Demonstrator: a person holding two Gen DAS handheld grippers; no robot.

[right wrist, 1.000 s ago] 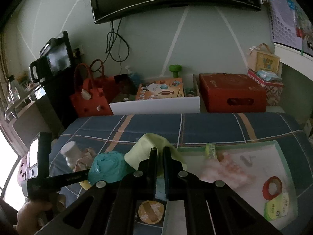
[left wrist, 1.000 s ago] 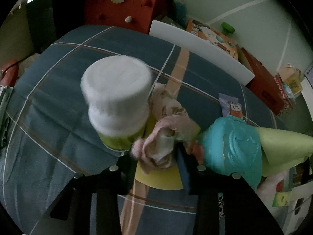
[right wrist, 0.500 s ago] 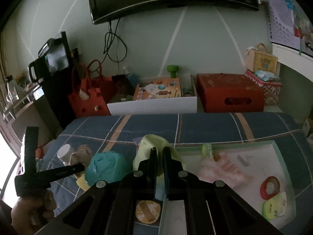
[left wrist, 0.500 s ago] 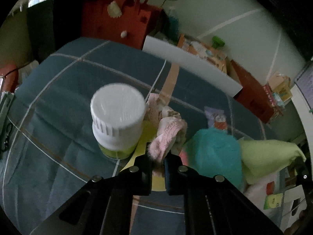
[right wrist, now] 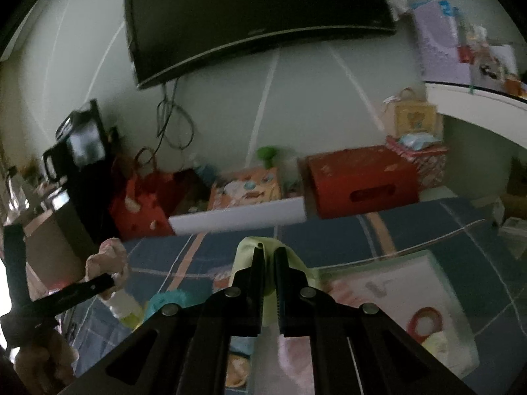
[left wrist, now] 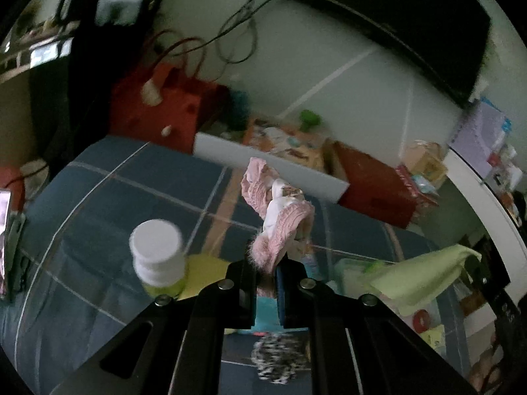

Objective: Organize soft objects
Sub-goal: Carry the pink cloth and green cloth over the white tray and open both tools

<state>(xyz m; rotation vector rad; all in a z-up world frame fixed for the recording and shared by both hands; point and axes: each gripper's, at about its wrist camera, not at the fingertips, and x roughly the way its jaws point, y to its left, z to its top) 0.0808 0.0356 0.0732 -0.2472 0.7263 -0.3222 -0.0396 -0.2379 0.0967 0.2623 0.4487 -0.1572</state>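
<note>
Both tongs are clamped on cloth. Left gripper (left wrist: 266,271) pinches a pink knitted garment (left wrist: 280,217), which hangs clear above the blue plaid bedcover (left wrist: 108,181). Right gripper (right wrist: 267,260) holds a pale green cloth (right wrist: 252,247), also raised off the bedcover. Just left of the pink garment, a white-capped bottle (left wrist: 156,256) stands on the bedcover beside a yellow sheet (left wrist: 206,268). Below the left gripper's fingers lie a teal soft item (left wrist: 265,312) and a black-and-white patterned cloth (left wrist: 280,358). Right of the green cloth sits a shallow white tray (right wrist: 395,279) with a red ring (right wrist: 425,321) in it.
</note>
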